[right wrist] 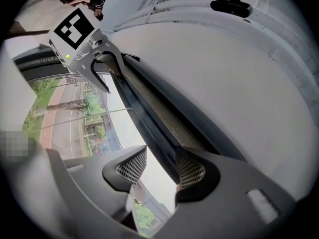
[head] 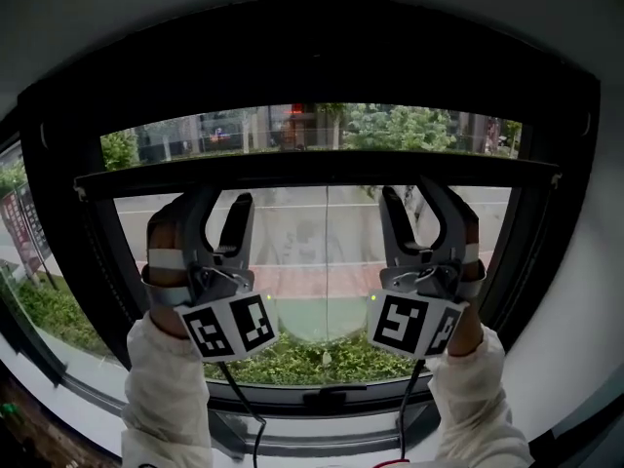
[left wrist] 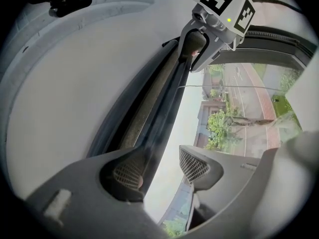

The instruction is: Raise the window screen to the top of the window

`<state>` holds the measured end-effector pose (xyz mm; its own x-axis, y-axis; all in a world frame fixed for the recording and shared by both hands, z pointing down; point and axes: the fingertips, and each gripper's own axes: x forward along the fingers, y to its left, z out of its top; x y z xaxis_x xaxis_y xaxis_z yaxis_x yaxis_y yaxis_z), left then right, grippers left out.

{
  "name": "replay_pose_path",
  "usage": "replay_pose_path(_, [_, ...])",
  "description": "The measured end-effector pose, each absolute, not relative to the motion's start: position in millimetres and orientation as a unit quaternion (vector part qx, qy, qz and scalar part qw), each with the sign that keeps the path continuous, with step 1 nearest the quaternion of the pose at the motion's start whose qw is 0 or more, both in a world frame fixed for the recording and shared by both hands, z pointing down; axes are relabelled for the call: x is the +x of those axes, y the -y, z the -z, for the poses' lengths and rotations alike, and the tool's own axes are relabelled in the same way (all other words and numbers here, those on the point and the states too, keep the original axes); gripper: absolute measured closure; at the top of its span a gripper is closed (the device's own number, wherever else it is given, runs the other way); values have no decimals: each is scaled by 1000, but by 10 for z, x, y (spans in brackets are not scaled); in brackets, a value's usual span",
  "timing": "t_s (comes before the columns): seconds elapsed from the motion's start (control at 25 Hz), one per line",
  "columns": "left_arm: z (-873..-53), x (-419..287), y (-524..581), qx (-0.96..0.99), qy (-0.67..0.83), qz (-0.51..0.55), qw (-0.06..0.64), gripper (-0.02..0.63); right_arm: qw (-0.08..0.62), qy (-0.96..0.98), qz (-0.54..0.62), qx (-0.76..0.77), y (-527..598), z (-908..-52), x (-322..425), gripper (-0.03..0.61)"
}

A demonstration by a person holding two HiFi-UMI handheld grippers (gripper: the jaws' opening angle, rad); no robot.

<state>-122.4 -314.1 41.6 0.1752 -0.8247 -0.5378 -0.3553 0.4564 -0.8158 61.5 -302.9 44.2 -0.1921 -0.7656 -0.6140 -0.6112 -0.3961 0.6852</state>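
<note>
**Window frame** [head: 312, 61]: dark and wide across the head view. Its top member at 12 o'clock is the stop for the lift.

**Window screen** [head: 312, 133]: only a narrow band shows at 12 o'clock, between the frame's top and the screen's bottom bar [head: 322, 172]. The bar lies level from 9 to 3 o'clock, high in the opening. Judged nearly home, with a short run left.

**Left tool** [head: 218, 203] is at 7 o'clock under the bar and the right tool [head: 411, 195] is at 5 o'clock. Both have jaws apart, straddling the bar without clamping it.
- Left gripper view: the bar runs along one pad [left wrist: 125, 172], and daylight separates it from the other.
- Right gripper view: the same, with the bar by the pad [right wrist: 190, 171].
- Cannot tell whether either pad truly bears on the bar.

**Risks, as judged:**
- Frame: a hard push over the last stretch would bang the bar into the top member.
- Bar: with nothing clamped, it could slide out of the jaws and the screen run back down.
- Bar: if one side rises faster than the other, the bar could cock and bind in the side tracks.
- Cables [head: 239, 398]: they hang at 6 o'clock near the sill and might catch there.
</note>
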Motion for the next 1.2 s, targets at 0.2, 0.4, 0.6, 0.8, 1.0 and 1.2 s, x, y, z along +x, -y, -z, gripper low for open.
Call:
replay_pose_path(0.2, [-251,-1216,3166,-470,-618,192,600,391,59,537,560,628,3058,-277,615,405])
replay_pose_path(0.4, [-129,-1244,3133,-471,-617,194,600,391,60,535,556,633,3009,-160,587,405])
replay_pose_path(0.6, [-12,-1232,3159,-461,-620,195,603,391,52,530,565,630,3030,-35,603,405])
replay_pose_path(0.8, [116,-1226,3183,-449,-627,202,604,391,51,526,570,629,3046,94,616,403])
replay_pose_path(1.0, [263,-1226,3178,-445,-632,200,602,391,49,523,571,630,3043,234,613,402])
replay_pose_path(1.2, [297,-1217,3177,-445,-635,204,598,391,61,529,567,628,3039,243,616,400])
